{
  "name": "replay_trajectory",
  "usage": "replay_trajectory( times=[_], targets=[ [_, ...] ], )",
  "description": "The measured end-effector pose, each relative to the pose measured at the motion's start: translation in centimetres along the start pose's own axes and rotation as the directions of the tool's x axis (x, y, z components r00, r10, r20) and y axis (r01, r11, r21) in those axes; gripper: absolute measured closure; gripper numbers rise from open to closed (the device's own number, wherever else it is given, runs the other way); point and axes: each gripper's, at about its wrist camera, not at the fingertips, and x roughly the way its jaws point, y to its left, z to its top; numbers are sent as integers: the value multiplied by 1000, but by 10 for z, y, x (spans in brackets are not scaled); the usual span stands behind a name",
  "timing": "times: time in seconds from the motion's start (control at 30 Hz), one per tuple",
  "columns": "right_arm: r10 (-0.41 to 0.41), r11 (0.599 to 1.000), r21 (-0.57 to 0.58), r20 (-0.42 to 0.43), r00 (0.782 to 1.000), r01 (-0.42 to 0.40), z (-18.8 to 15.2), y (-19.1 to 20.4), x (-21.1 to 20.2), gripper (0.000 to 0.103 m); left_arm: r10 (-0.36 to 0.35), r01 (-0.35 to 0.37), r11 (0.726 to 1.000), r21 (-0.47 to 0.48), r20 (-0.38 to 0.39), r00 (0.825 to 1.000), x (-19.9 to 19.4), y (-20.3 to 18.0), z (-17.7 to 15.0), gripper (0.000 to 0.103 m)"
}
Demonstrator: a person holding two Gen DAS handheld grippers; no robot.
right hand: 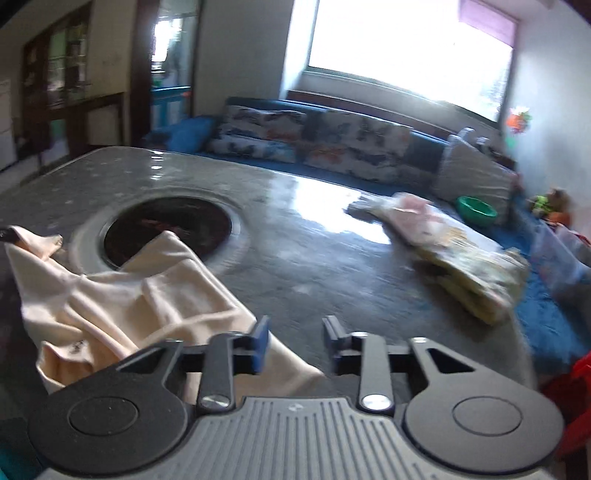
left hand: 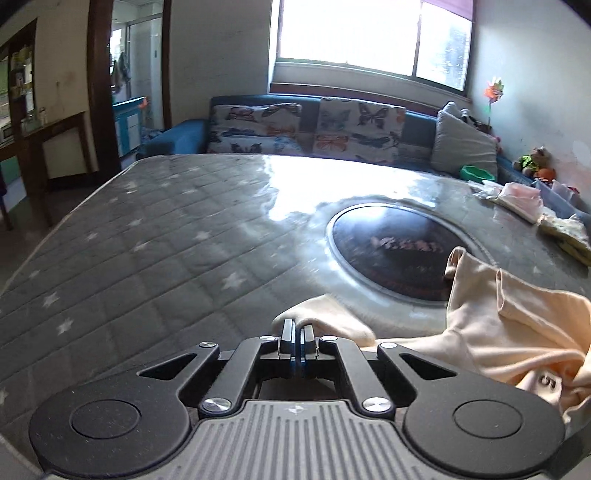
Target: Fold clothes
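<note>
Mattress (left hand: 147,236) lies open leftward; folded clothes (right hand: 469,273) crowd its right edge.

Both wrist views look forward and slightly down along their gripper fingers, low and close over the quilted table (left hand: 155,236), toward the sofa (left hand: 310,125) and window (left hand: 369,33); both share the round dark inset (right hand: 168,230) and the cream garment (right hand: 122,295)

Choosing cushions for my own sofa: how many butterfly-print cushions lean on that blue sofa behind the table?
2. One butterfly cushion sits toward the sofa's left end, the other butterfly cushion right beside it. A plain grey pillow farther right could hide more.
</note>
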Motion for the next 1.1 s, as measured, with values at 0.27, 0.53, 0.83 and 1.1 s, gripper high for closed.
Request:
replay_trajectory(
  times=[0.27,0.53,0.83,1.1],
  targets=[
    [210,965,-144,-84,974,-221,37,76,78,54,39,-41,998,-57,-29,999,-17,26,-23,100],
    [272,920,-237,-189,944,-313,43,132,130,46,26,-31,996,-81,-55,998,-17,39,-32,96],
    [208,938,-257,-118,971,-232,41,124,116,97,19,-24,997,-69,-68,998,-15,41,-31,84],
    [21,981,-195,21,1000,-17,37,53,59,100,18,-20,999,-48,-50,999,-25,47,-21,49]
  ],
)
